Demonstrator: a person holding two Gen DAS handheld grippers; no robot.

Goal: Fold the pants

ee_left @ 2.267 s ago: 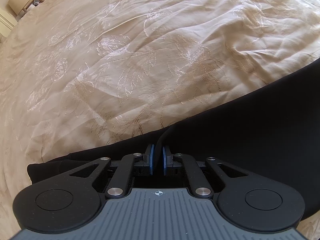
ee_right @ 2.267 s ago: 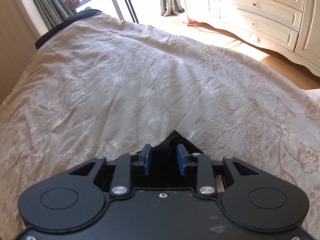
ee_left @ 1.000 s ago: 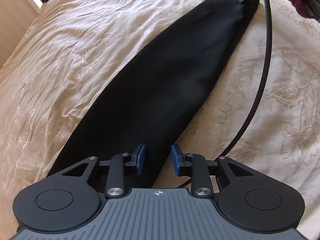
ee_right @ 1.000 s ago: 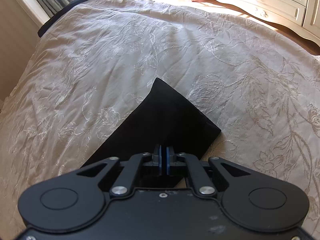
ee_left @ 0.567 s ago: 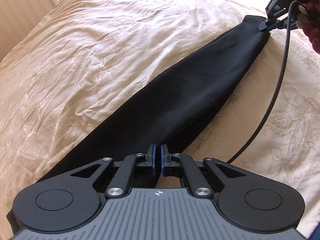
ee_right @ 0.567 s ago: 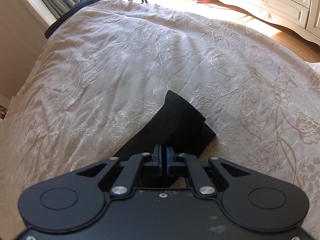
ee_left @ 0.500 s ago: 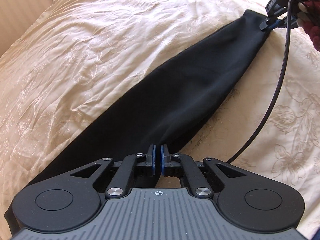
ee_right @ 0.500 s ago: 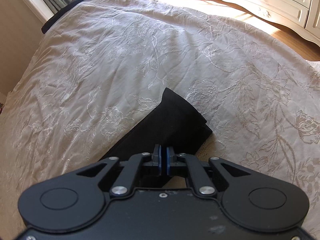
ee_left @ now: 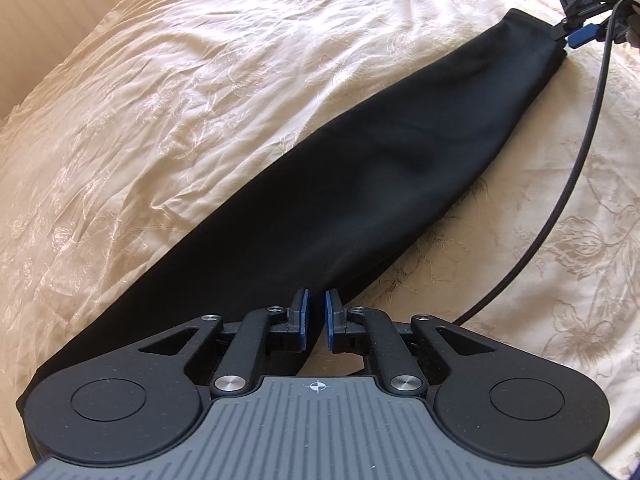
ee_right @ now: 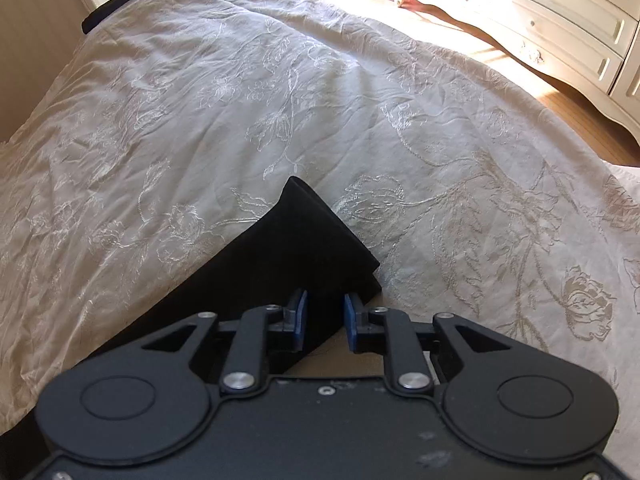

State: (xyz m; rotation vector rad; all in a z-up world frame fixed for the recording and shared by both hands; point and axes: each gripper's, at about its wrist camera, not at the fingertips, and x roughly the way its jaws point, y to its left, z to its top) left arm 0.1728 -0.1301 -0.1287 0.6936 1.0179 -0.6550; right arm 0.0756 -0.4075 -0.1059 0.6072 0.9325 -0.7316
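Note:
The black pants (ee_left: pixel 400 160) lie as one long flat strip across the beige bed cover (ee_left: pixel 180 80). My left gripper (ee_left: pixel 316 312) hovers over the strip's near end. Its jaws are opening, a narrow slit apart, and the fabric's edge lies beneath them unpinched. In the right wrist view the cuff end (ee_right: pixel 288 248) shows two stacked layers. My right gripper (ee_right: pixel 325 314) is just above that cuff's near corner, jaws opening, fabric under the gap but not pressed. The right gripper (ee_left: pixel 570 36) also shows at the strip's far end in the left wrist view.
A dark cable (ee_left: pixel 592 128) runs over the cover beside the pants. Past the bed's right edge are a wooden floor (ee_right: pixel 580 112) and a white chest of drawers (ee_right: pixel 560 20). A dark cloth (ee_right: pixel 120 4) lies at the bed's far end, by a wall (ee_left: pixel 48 12).
The left jaws closed on the pants' near end and have now parted slightly. The right jaws, shut on the cuff before, have come apart. The pants lie flatter and straighter.

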